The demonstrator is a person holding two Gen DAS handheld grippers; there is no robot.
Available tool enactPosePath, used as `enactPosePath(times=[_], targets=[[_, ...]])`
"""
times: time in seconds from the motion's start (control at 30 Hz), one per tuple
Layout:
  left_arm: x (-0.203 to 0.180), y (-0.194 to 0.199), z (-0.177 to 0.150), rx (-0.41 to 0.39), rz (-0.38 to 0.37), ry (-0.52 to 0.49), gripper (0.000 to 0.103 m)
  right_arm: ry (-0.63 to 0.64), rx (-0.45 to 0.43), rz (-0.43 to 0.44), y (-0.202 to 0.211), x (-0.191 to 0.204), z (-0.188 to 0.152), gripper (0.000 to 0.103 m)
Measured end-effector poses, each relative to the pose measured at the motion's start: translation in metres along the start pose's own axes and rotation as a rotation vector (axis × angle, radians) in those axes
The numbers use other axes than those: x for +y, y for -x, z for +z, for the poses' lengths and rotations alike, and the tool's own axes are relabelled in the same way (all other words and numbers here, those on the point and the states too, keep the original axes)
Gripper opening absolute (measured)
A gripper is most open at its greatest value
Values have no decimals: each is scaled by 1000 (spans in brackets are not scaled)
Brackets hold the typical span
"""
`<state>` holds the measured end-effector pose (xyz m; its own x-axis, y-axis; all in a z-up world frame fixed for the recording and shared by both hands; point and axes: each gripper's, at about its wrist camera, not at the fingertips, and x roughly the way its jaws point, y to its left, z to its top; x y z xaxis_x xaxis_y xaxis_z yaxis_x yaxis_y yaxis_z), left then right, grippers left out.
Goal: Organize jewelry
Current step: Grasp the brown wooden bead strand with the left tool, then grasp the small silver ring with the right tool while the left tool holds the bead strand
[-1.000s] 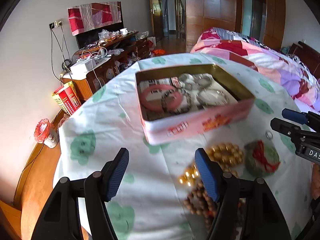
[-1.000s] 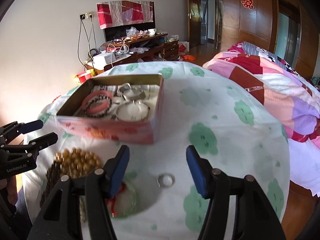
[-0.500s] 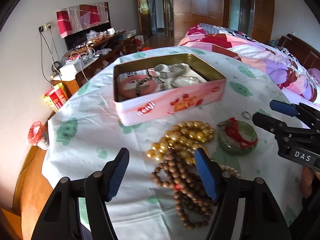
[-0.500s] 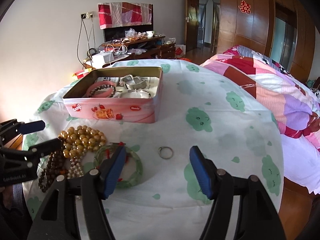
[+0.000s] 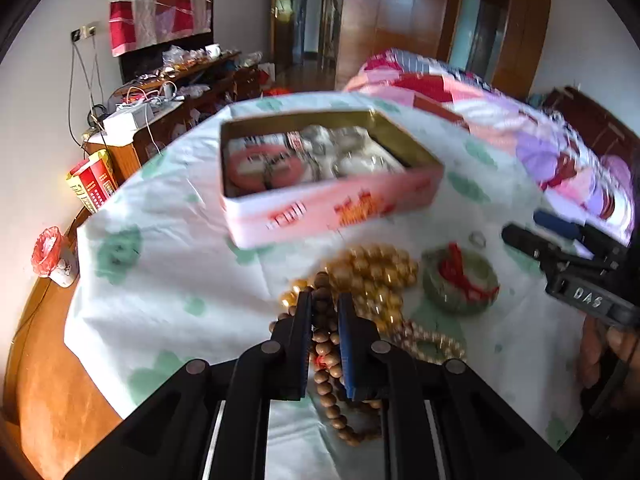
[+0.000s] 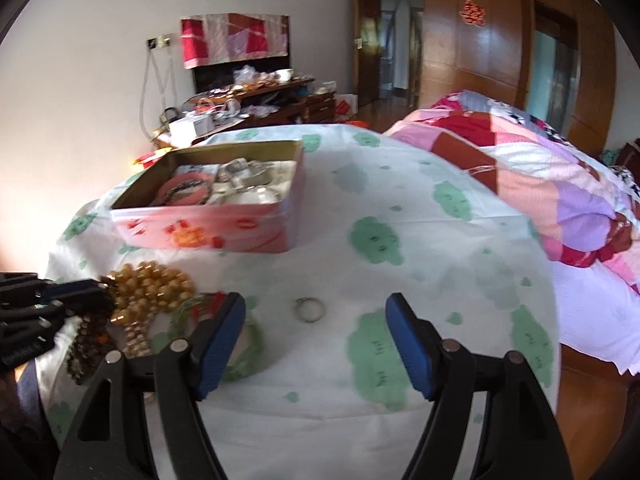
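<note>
- Closing on one strand of dark brown wooden beads [image 5: 326, 364], the left gripper [image 5: 325, 312] sits low in the centre of its own view, blue pads pressed against the strand on both sides.
- Opening wide, the right gripper [image 6: 316, 316] fills the bottom of its view with nothing pinched; one small silver ring [image 6: 309, 309] lies on the cloth in the gap between its fingers.
- One pink tin [image 5: 332, 210], lid off, stands at upper centre of the left view, holding a pink bangle [image 5: 262, 168] and several silvery pieces too blurred to count.
- Below the tin lie one heap of golden beads [image 5: 372, 272], one green bangle [image 5: 460, 286] tied with red thread, and one pale bead strand [image 5: 432, 344].
- All rest on one white tablecloth [image 6: 400, 208] printed with green patches.
</note>
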<state>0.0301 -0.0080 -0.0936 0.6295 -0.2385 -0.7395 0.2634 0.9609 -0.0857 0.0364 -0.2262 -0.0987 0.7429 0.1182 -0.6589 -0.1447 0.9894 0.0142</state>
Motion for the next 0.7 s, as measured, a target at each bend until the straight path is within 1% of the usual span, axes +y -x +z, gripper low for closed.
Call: enactPosePath(times=[0.03,0.17,0.27,0.4,0.47,0.53,0.57,0.63,0.67,0.7], targets=[[3,4,4,-18,2,6,5,-11,0,-4,-1,-4,0,75],[9,14,14,-67,11,22,6,-47,16,-26,-6,-19,1,75],[11,11,15,-69,12,21,6,-59,34,-28,-11,-23,1,75],[13,8,16,-62,-1,27,6,-3,69,-9,-17,-14,0,75],[13,9,18,-66,-11,24,6,35,89,2,-21,-8,2,70],[12,9,19,-68,-20,21,6,57,109,7,-28,-6,3,56],[12,9,20,-68,-20,20,6,67,130,13,-33,-4,4,53],[12,8,20,-67,-22,22,6,76,171,18,-43,-4,5,43],[12,7,20,-65,-23,25,6,78,194,28,-47,-3,5,42],[13,6,20,-64,-23,28,6,84,194,31,-46,-3,5,42]])
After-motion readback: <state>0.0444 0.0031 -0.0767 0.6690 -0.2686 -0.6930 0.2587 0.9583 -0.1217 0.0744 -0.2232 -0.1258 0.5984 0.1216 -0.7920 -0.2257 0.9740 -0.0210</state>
